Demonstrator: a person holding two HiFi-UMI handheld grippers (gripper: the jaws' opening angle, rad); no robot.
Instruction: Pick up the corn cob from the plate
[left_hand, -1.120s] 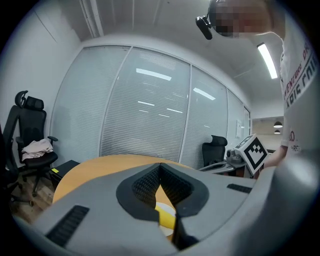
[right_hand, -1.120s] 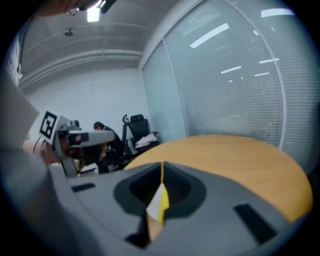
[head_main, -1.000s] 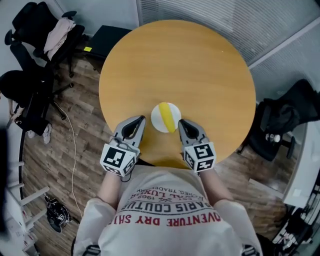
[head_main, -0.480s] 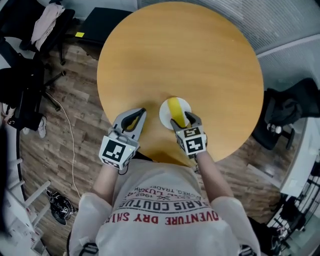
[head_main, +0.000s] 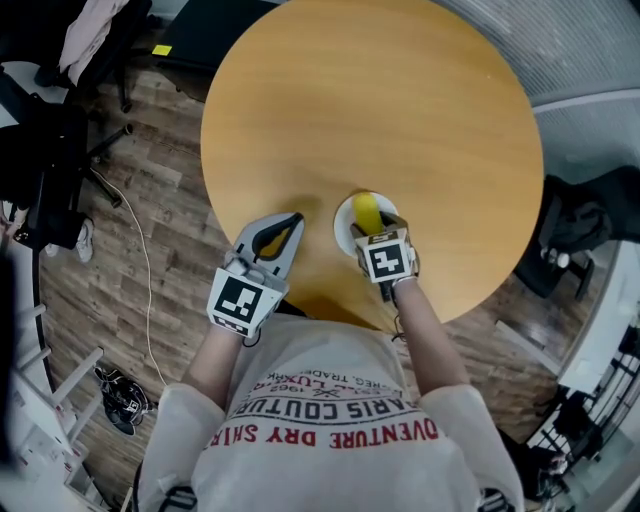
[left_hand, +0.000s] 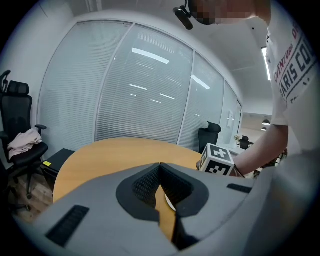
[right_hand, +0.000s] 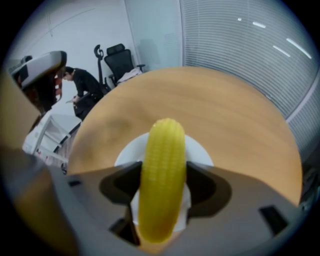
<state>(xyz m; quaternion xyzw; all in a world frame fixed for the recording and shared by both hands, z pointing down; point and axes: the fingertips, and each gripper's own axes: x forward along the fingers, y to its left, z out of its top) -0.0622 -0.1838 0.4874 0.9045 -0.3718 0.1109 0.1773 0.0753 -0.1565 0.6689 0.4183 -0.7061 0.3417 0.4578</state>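
A yellow corn cob (head_main: 367, 211) lies on a small white plate (head_main: 345, 226) near the front edge of the round wooden table (head_main: 370, 90). My right gripper (head_main: 370, 232) points steeply down over the plate. In the right gripper view its jaws are opening and stand wide on either side of the corn cob (right_hand: 162, 175), which rests on the plate (right_hand: 199, 150) between them. To the left of the plate, my left gripper (head_main: 293, 218) hangs low over the table, shut and empty. Its tips meet in the left gripper view (left_hand: 160, 166).
The table's front edge runs just below both grippers, next to the person's body. Black office chairs (head_main: 45, 140) with clothes stand on the wooden floor at the left. Another dark chair (head_main: 590, 225) stands at the right. A window wall with blinds (left_hand: 135, 100) lies behind the table.
My right gripper has dropped onto the plate, tipped downward, and its jaws now straddle the corn cob. My left gripper has slid forward and lower over the table's edge.
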